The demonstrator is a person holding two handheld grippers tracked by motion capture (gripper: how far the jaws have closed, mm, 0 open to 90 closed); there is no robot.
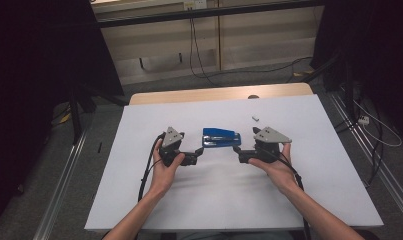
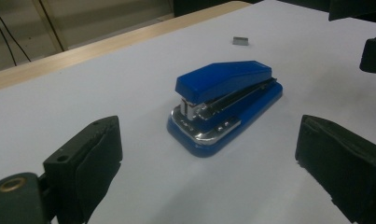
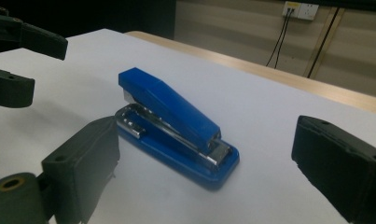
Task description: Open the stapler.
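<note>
Here, near edge: front rim of the white tabletop crossed by both forearms, broad bare surface between that rim and the hands.
Left hand-held gripper: jaws spread wide, holding nothing, resting low on the tabletop just left of the stapler; in the left gripper view, jaws stand apart with the stapler's front end ahead of the gap, not touching.
Right hand-held gripper: jaws spread wide too, holding nothing, just right of the stapler; in the right gripper view, left jaw close beside the stapler's base, contact impossible to tell.
Stapler: blue, closed, lying flat near the middle of the tabletop, long axis running left to right, between the two hand-held grippers and slightly beyond their tips.
Room at the sides: open white surface left of the left hand and right of the right hand, out to both side edges.
Small grey piece: beyond the stapler toward the right, apart from it; too small to identify.
Far edge: bare wooden strip past the white sheet, a dark round spot on it.
Beyond the tabletop: floor with cables, pale wall panels, dark stands at left and right.
</note>
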